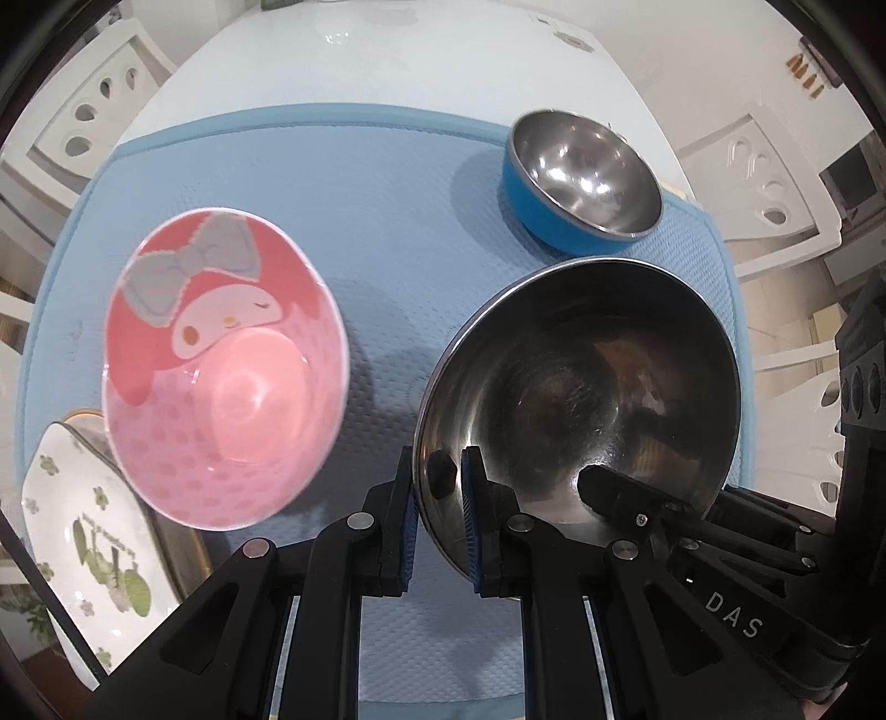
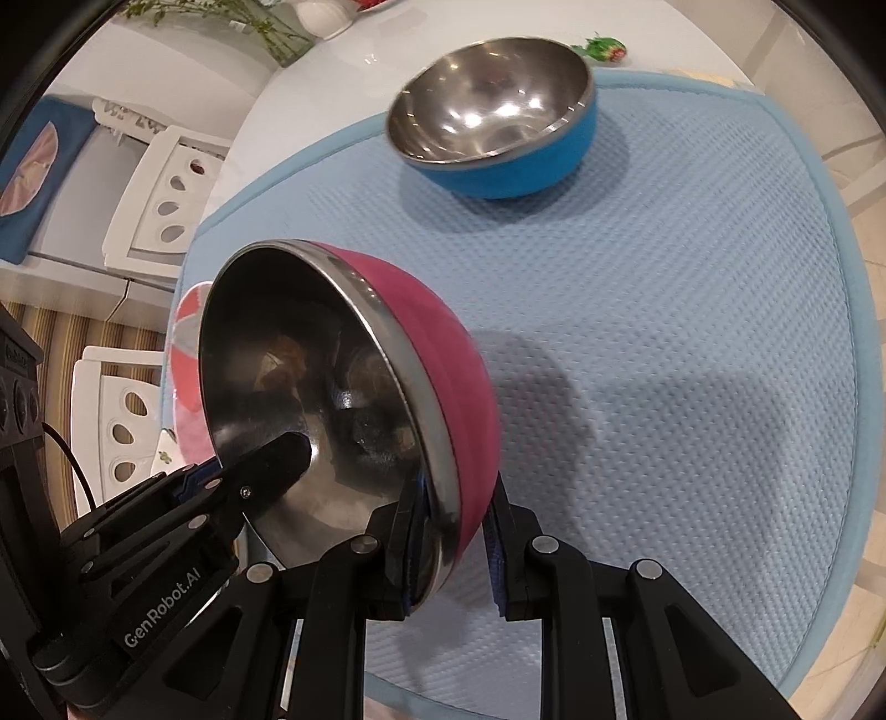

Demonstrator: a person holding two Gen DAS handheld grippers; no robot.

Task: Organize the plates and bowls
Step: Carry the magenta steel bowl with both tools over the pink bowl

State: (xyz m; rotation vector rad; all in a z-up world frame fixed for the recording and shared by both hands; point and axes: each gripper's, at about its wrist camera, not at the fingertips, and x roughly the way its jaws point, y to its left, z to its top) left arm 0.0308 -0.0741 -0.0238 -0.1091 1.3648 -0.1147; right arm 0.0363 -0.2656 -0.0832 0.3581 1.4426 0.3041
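Note:
A steel bowl with a magenta outside [image 1: 581,387] [image 2: 443,343] hangs tilted over the blue mat [image 1: 360,194] [image 2: 664,332], held by both grippers. My left gripper [image 1: 437,487] is shut on its rim at one side. My right gripper [image 2: 448,515] is shut on the opposite rim. One finger of each reaches inside the bowl: the right's finger [image 1: 609,490] and the left's finger [image 2: 277,459]. A blue-sided steel bowl [image 1: 581,177] [image 2: 493,127] stands at the mat's far side. A pink cartoon bowl [image 1: 221,365] [image 2: 185,354] sits to the left.
A white flowered plate [image 1: 83,531] lies at the mat's near left, partly under the pink bowl. White chairs [image 1: 94,122] [image 2: 166,205] stand around the white table [image 1: 387,61]. A white pot with green stems [image 2: 321,16] is at the table's far end.

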